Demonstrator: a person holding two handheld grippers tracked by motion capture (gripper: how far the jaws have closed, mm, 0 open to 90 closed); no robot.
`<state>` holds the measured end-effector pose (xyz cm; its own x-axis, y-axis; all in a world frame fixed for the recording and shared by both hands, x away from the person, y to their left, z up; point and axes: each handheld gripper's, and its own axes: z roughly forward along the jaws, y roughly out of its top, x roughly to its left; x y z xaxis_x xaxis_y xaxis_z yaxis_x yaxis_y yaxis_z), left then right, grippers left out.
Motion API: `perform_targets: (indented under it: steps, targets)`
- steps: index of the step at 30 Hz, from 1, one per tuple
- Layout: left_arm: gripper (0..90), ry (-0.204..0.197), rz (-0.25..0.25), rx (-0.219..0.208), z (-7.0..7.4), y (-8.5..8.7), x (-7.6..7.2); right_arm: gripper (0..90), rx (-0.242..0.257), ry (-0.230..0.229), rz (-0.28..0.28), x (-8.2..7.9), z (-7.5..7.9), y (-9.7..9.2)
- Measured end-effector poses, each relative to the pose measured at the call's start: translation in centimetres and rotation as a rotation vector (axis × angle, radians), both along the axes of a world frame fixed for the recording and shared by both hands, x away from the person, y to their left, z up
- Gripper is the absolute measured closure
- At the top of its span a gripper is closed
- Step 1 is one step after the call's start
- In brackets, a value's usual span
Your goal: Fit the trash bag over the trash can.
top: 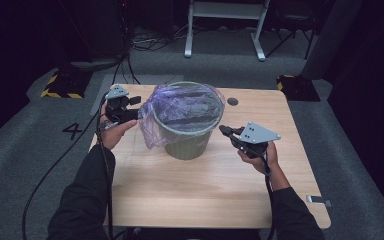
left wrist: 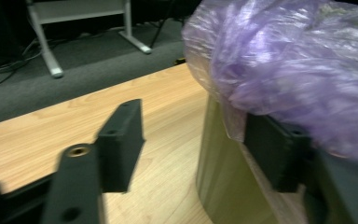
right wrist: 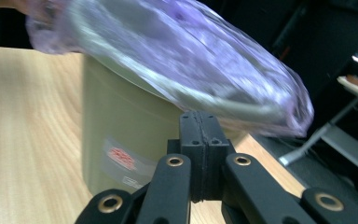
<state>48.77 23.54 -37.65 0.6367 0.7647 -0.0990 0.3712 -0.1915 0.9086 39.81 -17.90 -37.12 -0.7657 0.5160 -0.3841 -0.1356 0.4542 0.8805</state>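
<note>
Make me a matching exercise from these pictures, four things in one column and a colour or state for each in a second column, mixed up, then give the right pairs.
Things:
1. bin
2. bin bag
3. left gripper
4. right gripper

Colours or states:
A. jaws pressed together, nothing between them
B. olive green, standing upright on the table
C. jaws apart beside the bag's overhang
D. translucent purple, folded over the rim

Right pairs: 1-B, 2-D, 3-C, 4-A
</note>
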Motion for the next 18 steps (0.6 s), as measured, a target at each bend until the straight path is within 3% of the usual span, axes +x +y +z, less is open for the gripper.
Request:
perform_targets:
  steps: [1,3,7,11,14,18]
  targets:
    - [34.6,0.000,-0.005,0.006,0.0,0.0,-0.1,62.4,0.008,-0.014,0.014,-0.4,0.3,0.2]
    - [32.5,0.002,-0.004,0.015,0.2,0.0,-0.3,49.3,0.011,-0.041,0.011,-0.8,0.7,0.5]
    - [29.4,0.003,-0.007,-0.002,0.1,0.5,-0.8,42.2,-0.029,-0.089,0.059,-1.8,1.3,1.6]
    - [21.5,0.011,0.006,-0.036,-0.4,1.5,-1.0,42.5,-0.069,-0.099,0.094,-2.2,1.2,2.9]
    - [18.2,0.009,0.006,-0.029,-0.5,2.0,-1.3,45.3,-0.082,-0.107,0.094,-2.0,1.0,3.6]
    - [17.0,-0.029,0.002,-0.041,0.0,2.9,-2.1,65.4,-0.097,-0.115,0.105,-1.8,1.1,3.8]
